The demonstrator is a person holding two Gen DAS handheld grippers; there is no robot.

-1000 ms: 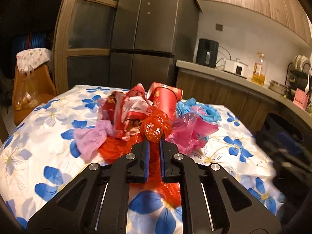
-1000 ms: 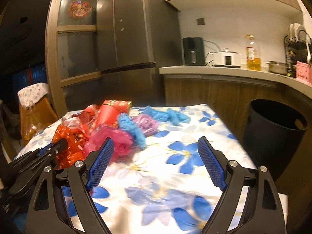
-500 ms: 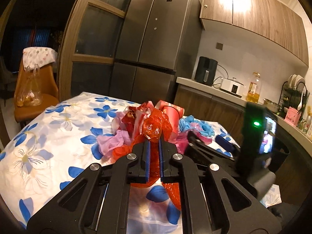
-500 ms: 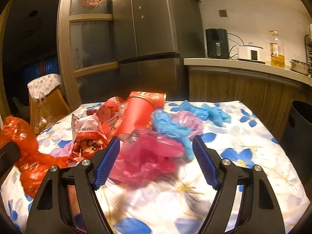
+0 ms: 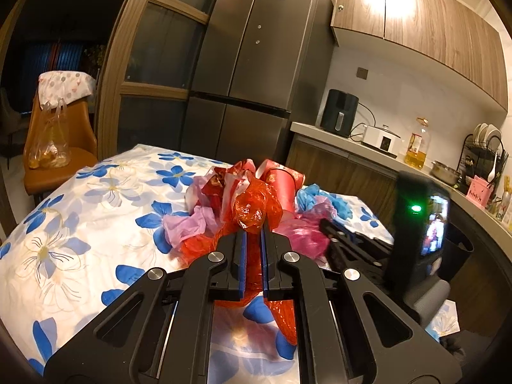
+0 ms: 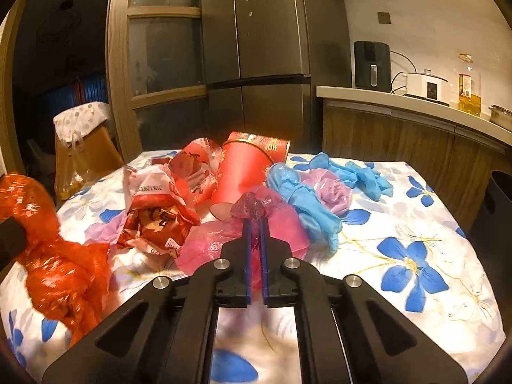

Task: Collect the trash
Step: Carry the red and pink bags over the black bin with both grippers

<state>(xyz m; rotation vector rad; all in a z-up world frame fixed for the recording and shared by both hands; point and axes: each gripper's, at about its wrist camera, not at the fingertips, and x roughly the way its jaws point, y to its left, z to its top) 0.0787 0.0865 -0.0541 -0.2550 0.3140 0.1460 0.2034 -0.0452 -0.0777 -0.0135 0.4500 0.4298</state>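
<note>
The right gripper [image 6: 254, 224], wide open a second ago, now pinches the pink bag [image 6: 256, 224], seemingly lifting it.

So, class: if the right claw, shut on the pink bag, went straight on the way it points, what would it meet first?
Most likely the red paper cup, lying on its side just beyond the pink plastic bag pinched in the right claw. Depth is unclear; the blue gloves lie slightly right of that line.

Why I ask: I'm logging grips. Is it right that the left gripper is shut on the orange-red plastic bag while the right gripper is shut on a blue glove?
Not quite. The right gripper is shut on the pink plastic bag, not a blue glove, as the right wrist view shows. The left gripper is indeed shut on the orange-red plastic bag.
</note>
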